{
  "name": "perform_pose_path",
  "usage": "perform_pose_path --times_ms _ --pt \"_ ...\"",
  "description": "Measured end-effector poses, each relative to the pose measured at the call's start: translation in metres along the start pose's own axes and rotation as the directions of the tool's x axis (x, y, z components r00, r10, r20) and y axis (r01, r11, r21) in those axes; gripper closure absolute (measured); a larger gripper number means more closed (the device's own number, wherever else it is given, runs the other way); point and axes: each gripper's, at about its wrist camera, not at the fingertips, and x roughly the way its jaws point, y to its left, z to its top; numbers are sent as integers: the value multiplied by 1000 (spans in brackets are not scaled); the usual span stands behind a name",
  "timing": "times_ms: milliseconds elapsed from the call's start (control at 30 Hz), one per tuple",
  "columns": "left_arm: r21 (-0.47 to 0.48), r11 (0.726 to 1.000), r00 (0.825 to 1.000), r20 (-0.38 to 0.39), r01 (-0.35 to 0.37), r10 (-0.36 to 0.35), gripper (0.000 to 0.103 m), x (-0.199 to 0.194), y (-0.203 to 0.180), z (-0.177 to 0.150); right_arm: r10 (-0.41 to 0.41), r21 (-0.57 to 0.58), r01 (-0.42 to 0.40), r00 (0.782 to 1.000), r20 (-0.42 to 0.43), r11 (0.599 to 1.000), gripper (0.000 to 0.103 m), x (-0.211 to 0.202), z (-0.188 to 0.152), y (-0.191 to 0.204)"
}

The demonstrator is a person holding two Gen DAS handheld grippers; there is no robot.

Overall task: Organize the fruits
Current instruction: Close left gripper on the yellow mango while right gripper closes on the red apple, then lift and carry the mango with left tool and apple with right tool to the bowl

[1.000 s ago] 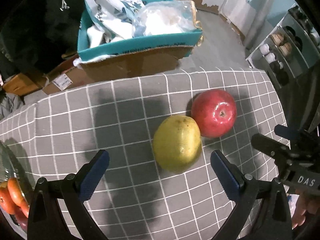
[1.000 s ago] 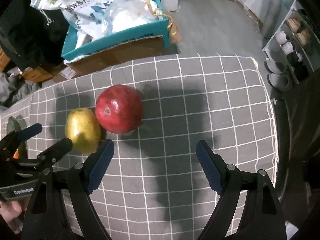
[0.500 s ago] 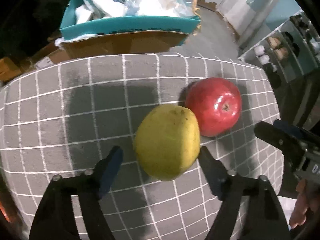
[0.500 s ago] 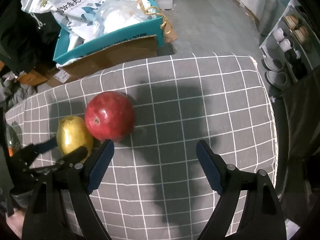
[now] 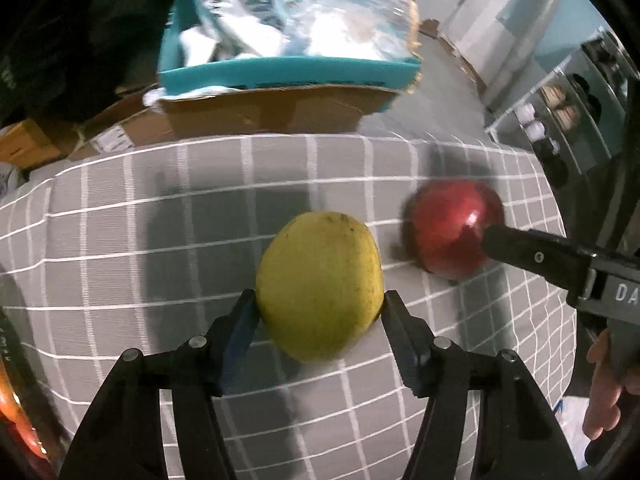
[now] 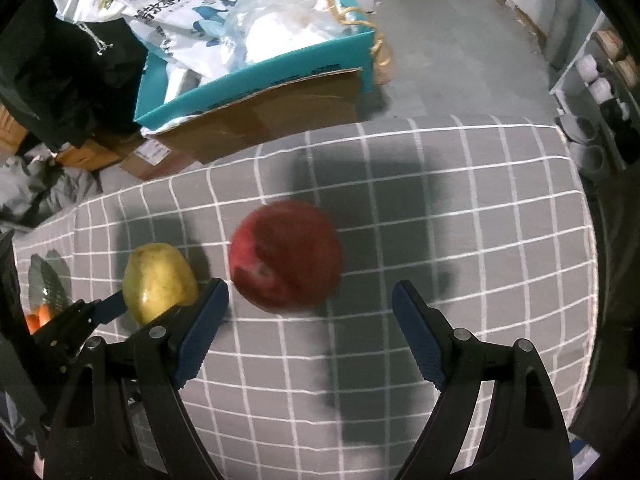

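A yellow-green pear-like fruit (image 5: 318, 284) lies on the grey checked cloth (image 5: 120, 240). My left gripper (image 5: 320, 304) has it between its jaws, which are closing, and both pads touch its sides. In the right wrist view that same fruit (image 6: 158, 280) sits at the left, with the left gripper's fingers on either side of it. A red apple (image 6: 286, 256) lies a little to its right, blurred. My right gripper (image 6: 310, 294) is open just before the apple, its fingertips level with the near edge. One right finger (image 5: 520, 248) reaches in front of the apple (image 5: 452, 228).
Beyond the table's far edge stand a teal box (image 6: 256, 68) holding plastic bags and a cardboard box (image 5: 272, 108). A shelf with cups (image 6: 596, 84) is at the right. Orange fruits (image 6: 38, 316) show at the left edge. A person's hand (image 5: 604, 392) holds the right gripper.
The left gripper came down over the yellow fruit and its jaws narrowed onto it. The right gripper shifted toward the red apple, which now lies slightly apart from the yellow fruit.
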Motion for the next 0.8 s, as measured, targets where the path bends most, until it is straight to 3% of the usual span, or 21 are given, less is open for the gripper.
perform_pose_path --times_ms 500,600,800 --pt "-65 997 999 24 -28 30 39 -19 51 5 -56 -10 55 996 -64 998 19 42 10 17" --pt "-70 997 999 29 -28 30 39 -23 57 5 -58 -15 57 996 -68 998 27 46 9 15" --pt "-73 997 999 41 -29 32 39 -32 64 4 -80 -28 79 996 -28 996 29 42 2 19"
